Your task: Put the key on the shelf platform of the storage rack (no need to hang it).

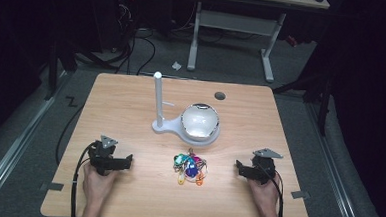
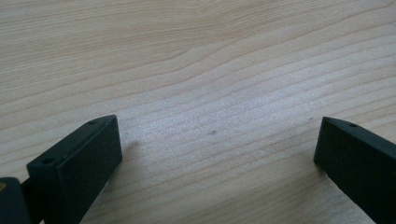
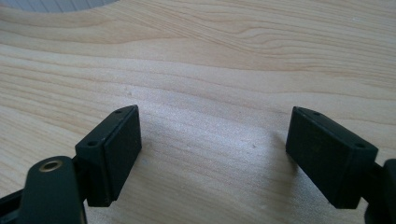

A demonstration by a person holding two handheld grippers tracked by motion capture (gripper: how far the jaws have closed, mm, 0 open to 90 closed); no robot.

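Both tools (image 1: pixel 128 161) (image 1: pixel 239 165) gaping, apparently well apart from keyrings (image 1: pixel 190 169).

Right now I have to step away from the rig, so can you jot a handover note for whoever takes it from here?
Left gripper: open, resting on the light wooden table, nothing between its fingers.
Right gripper: open too, also empty, on the table.
The bunch of colourful plastic key tags on metal rings lies between the two grippers, near the front edge, untouched.
Behind it stands the white stand with an upright post, and a shiny silver bowl sits on its base.
Done: nothing yet, by the look of it.
Left: grasping the bunch and, probably, hanging it on the post or dropping it in the bowl.
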